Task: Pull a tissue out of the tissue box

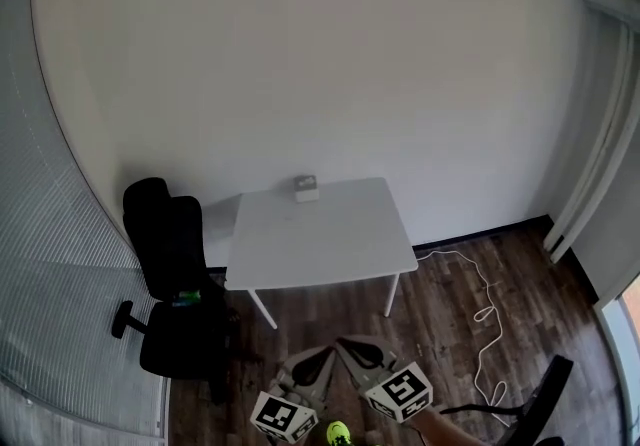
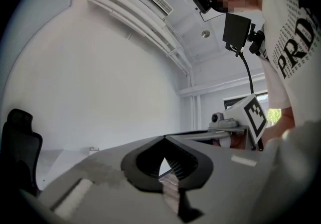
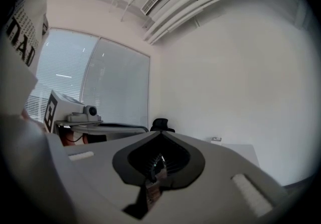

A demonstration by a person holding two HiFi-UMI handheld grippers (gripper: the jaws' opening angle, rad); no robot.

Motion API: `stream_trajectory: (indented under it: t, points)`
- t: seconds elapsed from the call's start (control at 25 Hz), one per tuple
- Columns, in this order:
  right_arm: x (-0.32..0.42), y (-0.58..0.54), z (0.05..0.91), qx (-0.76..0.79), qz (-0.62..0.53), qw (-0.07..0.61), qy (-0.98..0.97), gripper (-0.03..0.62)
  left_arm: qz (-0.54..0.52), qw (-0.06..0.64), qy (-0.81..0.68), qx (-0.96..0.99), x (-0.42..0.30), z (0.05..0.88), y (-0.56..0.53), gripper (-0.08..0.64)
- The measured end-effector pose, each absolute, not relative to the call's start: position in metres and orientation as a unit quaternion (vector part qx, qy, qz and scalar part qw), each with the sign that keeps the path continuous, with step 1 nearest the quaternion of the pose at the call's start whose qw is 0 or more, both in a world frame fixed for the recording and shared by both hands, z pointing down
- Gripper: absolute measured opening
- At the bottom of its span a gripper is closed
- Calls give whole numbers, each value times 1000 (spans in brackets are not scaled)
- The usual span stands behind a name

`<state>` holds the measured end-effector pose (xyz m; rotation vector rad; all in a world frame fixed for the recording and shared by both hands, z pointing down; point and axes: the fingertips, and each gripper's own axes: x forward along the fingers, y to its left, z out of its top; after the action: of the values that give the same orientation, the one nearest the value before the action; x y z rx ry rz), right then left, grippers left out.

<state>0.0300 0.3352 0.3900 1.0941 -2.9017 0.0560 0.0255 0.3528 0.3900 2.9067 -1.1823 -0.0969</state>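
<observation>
A small tissue box (image 1: pixel 307 188) stands at the far edge of the white table (image 1: pixel 320 244), against the wall. Both grippers are low in the head view, well short of the table over the wooden floor. My left gripper (image 1: pixel 322 352) and right gripper (image 1: pixel 347 342) sit side by side, both shut with nothing between the jaws. In the left gripper view the shut left gripper (image 2: pixel 164 138) points level toward the distant tissue box (image 2: pixel 93 150). The right gripper (image 3: pixel 161 133) likewise faces the tissue box (image 3: pixel 216 140) and the table (image 3: pixel 243 151).
A black office chair (image 1: pixel 175 284) stands at the table's left, next to a window with blinds (image 1: pixel 50 284). A white cable (image 1: pixel 485 314) trails over the floor to the table's right. Another dark chair part (image 1: pixel 535 404) shows at the bottom right.
</observation>
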Motion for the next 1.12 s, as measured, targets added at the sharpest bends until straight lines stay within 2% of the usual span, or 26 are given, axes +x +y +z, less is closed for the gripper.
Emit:
stream_trajectory:
  t: [0.6, 1.12]
  points:
    - [-15, 269, 394, 359, 11, 40, -932, 9, -50, 18, -364, 930, -14, 388, 284, -5]
    - [18, 161, 385, 347, 12, 26, -938, 9, -30, -2, -383, 923, 16, 378, 178, -5]
